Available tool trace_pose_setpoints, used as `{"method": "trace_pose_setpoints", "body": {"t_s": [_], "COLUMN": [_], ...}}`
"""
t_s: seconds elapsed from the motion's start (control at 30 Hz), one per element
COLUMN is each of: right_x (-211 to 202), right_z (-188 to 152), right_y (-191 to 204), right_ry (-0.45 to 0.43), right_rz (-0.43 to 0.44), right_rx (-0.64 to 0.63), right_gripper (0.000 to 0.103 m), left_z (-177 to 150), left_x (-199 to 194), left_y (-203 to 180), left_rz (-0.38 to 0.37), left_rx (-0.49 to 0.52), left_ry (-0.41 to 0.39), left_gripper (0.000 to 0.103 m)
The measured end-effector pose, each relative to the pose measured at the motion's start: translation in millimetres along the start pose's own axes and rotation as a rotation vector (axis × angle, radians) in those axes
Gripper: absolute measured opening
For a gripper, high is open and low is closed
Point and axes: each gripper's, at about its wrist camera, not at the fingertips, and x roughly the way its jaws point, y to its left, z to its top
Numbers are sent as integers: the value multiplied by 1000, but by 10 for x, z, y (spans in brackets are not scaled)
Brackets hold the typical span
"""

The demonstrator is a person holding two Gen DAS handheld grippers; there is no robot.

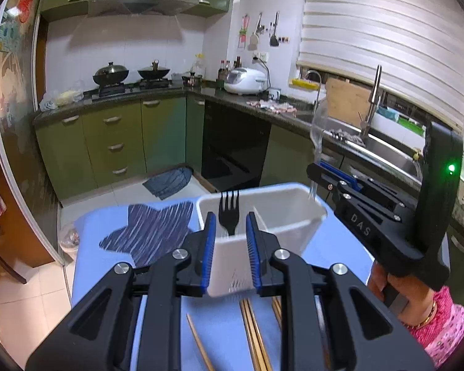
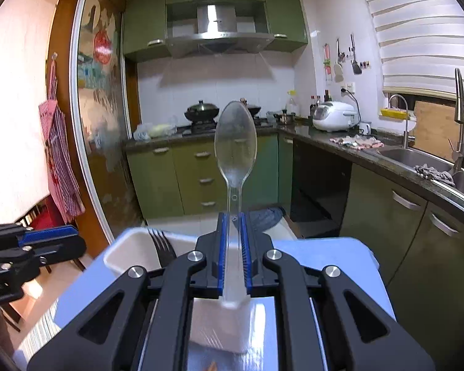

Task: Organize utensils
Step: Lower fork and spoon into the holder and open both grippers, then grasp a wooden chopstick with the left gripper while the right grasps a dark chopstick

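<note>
A white two-compartment utensil holder [image 1: 281,216] stands on the blue table [image 1: 102,281]. A black fork [image 1: 229,213] stands tines up in its left compartment. My left gripper [image 1: 230,225] is just in front of the holder, its blue pads apart on either side of the fork's handle and not pressing it. Wooden chopsticks [image 1: 253,334] lie on the table under this gripper. My right gripper [image 2: 232,218] is shut on a clear plastic spoon [image 2: 235,142], bowl up. The spoon's lower end hangs over the white holder [image 2: 130,250], right of the fork [image 2: 162,244].
A dark blue star pattern [image 1: 151,232] marks the tablecloth left of the holder. A hand in a pink sleeve [image 1: 417,306] holds the right gripper [image 1: 317,174]. Behind are green cabinets [image 1: 114,142], a counter with a sink [image 2: 417,157], and a cloth on the floor [image 1: 170,181].
</note>
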Motion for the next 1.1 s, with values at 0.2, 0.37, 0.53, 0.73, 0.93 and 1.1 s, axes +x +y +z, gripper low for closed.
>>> {"method": "trace_pose_setpoints", "body": {"t_s": [0.2, 0.37, 0.53, 0.73, 0.93, 1.1], "right_x": [-80, -198, -499, -919, -1032, -1056], "right_z": [-194, -249, -291, -446, -682, -820], "right_y": [-10, 14, 37, -46, -287, -442], "right_ry": [35, 49, 53, 177, 355, 438], "right_rz": [-12, -7, -16, -47, -72, -90], "right_rx": [-14, -12, 3, 1, 23, 27], "right_gripper": [14, 21, 29, 47, 54, 54], "left_z": [-151, -203, -304, -538, -869, -1040], "left_x": [-107, -184, -241, -157, 178, 463], "left_y": [-22, -24, -24, 14, 191, 251], "left_rz": [-2, 5, 10, 63, 75, 70], "left_rx": [-3, -5, -11, -17, -103, -167], "left_ry": [29, 44, 100, 244, 447, 573], "left_gripper": [25, 35, 48, 59, 57, 41]}}
